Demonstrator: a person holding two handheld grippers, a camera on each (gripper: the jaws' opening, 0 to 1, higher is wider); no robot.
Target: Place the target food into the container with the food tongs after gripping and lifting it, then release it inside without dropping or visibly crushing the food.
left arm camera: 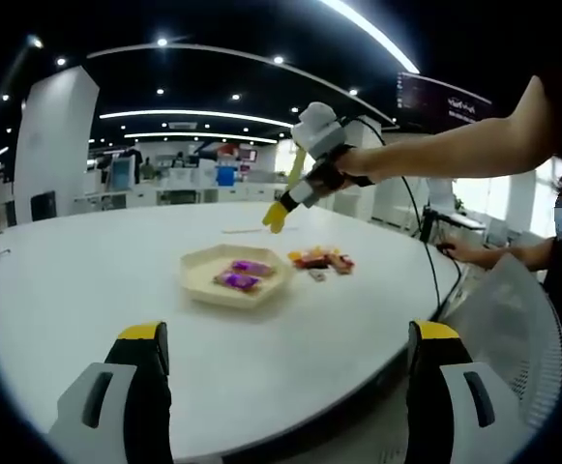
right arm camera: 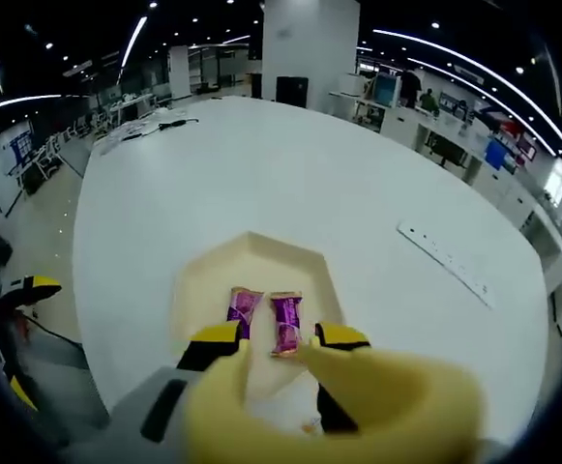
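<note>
A cream hexagonal tray (left arm camera: 203, 263) (right arm camera: 251, 253) lies on the white table, with two purple wrapped snacks (left arm camera: 240, 274) (right arm camera: 285, 322) side by side in it. A small pile of wrapped snacks (left arm camera: 321, 259) lies just right of the tray. My right gripper (left arm camera: 306, 188) (right arm camera: 279, 338), held by a person's hand, is shut on yellow food tongs (left arm camera: 279, 215) (right arm camera: 358, 396). The tongs hang above the table behind the tray, and nothing shows between their tips. My left gripper (left arm camera: 288, 382) stands open near the table's front edge, with nothing between its jaws.
The round white table (left arm camera: 77, 290) has broad bare surface left of the tray. A white power strip (right arm camera: 445, 256) lies beyond the tray. A person's arm (left arm camera: 455, 155) reaches in from the right. Office desks and a pillar (right arm camera: 310, 48) stand behind.
</note>
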